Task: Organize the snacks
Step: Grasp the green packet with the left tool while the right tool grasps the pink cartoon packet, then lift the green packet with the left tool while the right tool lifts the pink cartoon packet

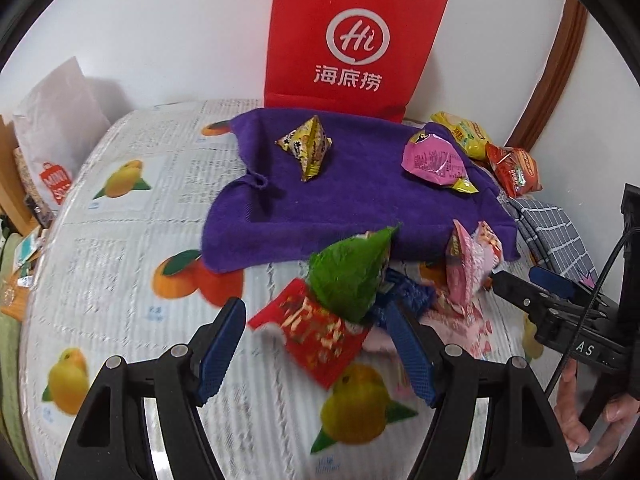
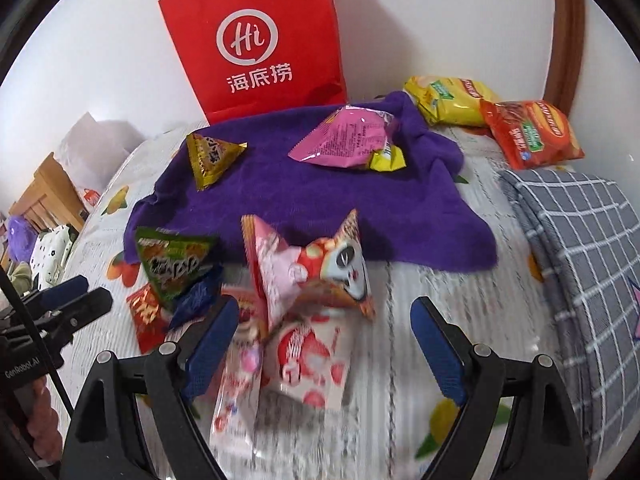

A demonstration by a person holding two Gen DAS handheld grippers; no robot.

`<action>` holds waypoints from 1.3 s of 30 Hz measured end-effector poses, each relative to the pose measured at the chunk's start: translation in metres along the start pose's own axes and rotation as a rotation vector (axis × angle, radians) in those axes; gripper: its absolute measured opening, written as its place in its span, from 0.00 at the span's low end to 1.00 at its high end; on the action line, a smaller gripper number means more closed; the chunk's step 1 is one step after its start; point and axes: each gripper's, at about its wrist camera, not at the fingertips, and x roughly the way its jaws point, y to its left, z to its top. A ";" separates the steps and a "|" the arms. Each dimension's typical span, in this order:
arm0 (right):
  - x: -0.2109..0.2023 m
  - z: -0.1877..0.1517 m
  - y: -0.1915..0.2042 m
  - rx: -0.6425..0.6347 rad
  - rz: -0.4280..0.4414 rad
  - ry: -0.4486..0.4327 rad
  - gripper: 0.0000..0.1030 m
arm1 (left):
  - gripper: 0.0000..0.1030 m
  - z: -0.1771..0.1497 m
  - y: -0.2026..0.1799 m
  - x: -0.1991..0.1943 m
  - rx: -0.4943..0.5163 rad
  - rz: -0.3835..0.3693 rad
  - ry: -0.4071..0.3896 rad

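Note:
Loose snack packets lie on a fruit-print cloth (image 1: 120, 240) in front of a purple towel (image 1: 360, 200). My left gripper (image 1: 316, 312) is open above a red packet (image 1: 316, 336). A green triangular packet (image 1: 352, 272) and a blue one (image 1: 408, 292) lie just past its fingertips. My right gripper (image 2: 324, 308) is open over a pink panda-print packet (image 2: 308, 272) and a pink-and-white strawberry packet (image 2: 308, 360). Neither gripper presses on anything. On the towel (image 2: 320, 200) rest a gold triangular packet (image 2: 212, 152) and a pink packet (image 2: 348, 140). A red paper bag (image 2: 260, 40) stands behind it.
A yellow crisp bag (image 2: 452, 100) and an orange-red one (image 2: 532, 132) lie at the back right by the wall. A grey checked cushion (image 2: 580, 260) bounds the right side. A white paper bag (image 1: 56, 128) and wooden furniture (image 2: 44, 192) stand off the left edge.

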 end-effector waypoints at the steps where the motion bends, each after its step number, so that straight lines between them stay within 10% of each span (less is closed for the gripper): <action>1: 0.005 0.002 0.000 -0.004 0.002 0.007 0.84 | 0.69 0.002 -0.002 0.005 0.002 -0.005 0.006; 21: 0.061 0.013 0.001 -0.020 0.033 0.084 0.79 | 0.57 0.019 -0.020 0.071 0.062 -0.020 0.088; 39: 0.006 0.011 -0.008 0.012 0.057 0.008 0.60 | 0.50 0.016 -0.022 0.033 0.084 -0.016 0.023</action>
